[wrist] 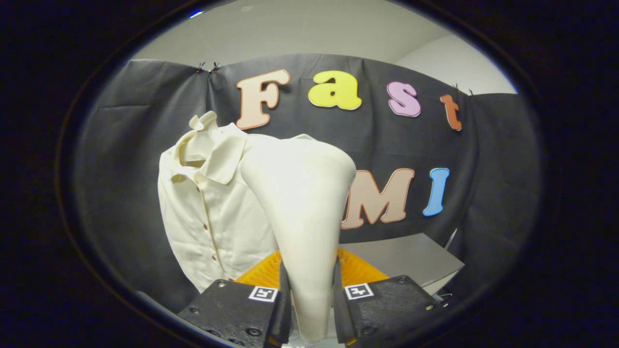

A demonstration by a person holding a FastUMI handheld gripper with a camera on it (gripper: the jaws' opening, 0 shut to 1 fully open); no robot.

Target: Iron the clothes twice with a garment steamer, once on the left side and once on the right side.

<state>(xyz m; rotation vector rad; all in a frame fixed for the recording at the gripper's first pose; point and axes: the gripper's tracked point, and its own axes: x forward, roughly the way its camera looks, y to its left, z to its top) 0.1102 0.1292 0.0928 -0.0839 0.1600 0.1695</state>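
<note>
steamer in hand, passes over the shirt yet to show

the gripper is closed on the garment steamer: both fingers press on the narrow lower part of its pale body, one on each side, and the wide head flares upward and away from them. the grip looks centred and firm, with the steamer standing nearly upright between the fingers.

the shirt, a cream button-up with a collar, hangs upright against the booth wall, beyond the fingers and to the left of the steamer's head. from this angle the head overlaps the shirt's right shoulder area, but whether it touches the cloth or merely stands in front of it cannot be told. an orange ribbed piece sits just ahead of the fingers, and a grey table lies behind it to the right.

as a judgement: the pick-up is done, since the steamer is held and raised toward the garment. nothing on the fabric shows whether either pass has been made; no steam is visible and the cloth looks much the same across its front. so the left-side and right-side strokes should both be counted as possibly outstanding.
</note>
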